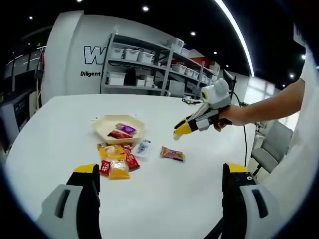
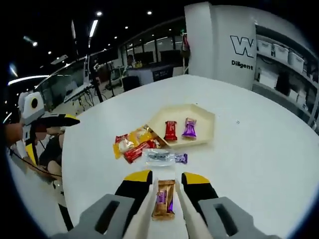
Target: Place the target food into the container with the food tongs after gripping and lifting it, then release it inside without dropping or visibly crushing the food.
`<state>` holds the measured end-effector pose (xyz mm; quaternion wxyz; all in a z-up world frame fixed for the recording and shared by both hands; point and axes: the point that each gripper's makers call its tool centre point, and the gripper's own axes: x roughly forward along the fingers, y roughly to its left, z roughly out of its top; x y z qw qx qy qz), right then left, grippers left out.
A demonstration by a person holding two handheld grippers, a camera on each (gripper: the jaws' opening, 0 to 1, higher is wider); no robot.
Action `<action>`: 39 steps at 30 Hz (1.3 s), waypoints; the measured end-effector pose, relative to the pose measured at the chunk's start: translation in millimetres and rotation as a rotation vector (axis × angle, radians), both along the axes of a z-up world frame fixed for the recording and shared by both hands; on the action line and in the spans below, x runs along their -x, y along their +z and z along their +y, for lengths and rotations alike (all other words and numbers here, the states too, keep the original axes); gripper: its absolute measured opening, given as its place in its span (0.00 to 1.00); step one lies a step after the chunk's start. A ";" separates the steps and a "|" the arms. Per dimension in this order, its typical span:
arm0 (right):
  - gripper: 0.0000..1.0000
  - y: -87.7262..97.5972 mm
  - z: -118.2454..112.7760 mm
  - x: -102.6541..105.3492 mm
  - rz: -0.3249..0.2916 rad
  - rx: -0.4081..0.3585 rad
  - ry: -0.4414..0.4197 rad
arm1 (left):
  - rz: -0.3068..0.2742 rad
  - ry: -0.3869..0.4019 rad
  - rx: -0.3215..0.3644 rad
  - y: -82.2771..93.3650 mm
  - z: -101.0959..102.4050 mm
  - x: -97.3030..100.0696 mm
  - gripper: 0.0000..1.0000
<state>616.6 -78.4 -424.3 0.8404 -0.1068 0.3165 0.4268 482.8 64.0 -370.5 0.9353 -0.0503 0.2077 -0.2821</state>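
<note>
A brown snack packet (image 1: 172,154) lies flat on the white table (image 1: 164,199). In the right gripper view this packet (image 2: 163,199) appears between the two cream arms of the food tongs (image 2: 148,204), which my right gripper (image 2: 167,177) holds. In the left gripper view a hand holds the right gripper (image 1: 183,128) above and just behind the packet, apart from it. The beige tray (image 1: 107,124), also seen as tray (image 2: 204,117), holds a red packet (image 2: 171,130) and a purple packet (image 2: 189,128). My left gripper (image 1: 160,172) stands wide open over the near table, holding nothing.
A pile of red and yellow snack packets (image 1: 117,159) sits in front of the tray, with a clear-wrapped packet (image 2: 164,158) beside it. Shelving with bins (image 1: 149,64) stands behind the table. An office chair (image 1: 269,144) is at the right.
</note>
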 end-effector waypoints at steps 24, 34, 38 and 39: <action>0.24 -53.6 11.9 5.2 -0.002 0.113 0.040 | 0.022 0.022 -0.008 -0.9 12.9 9.2 0.99; 0.21 -56.8 7.9 6.0 0.023 0.104 0.032 | 0.022 0.031 -0.003 -0.4 16.2 5.6 0.99; 0.20 -56.8 7.7 6.1 0.018 0.103 0.037 | 0.020 0.032 -0.001 0.0 15.9 3.6 0.99; 0.18 -56.6 7.4 6.2 0.012 0.105 0.039 | 0.022 0.032 0.001 -0.4 15.6 3.1 0.99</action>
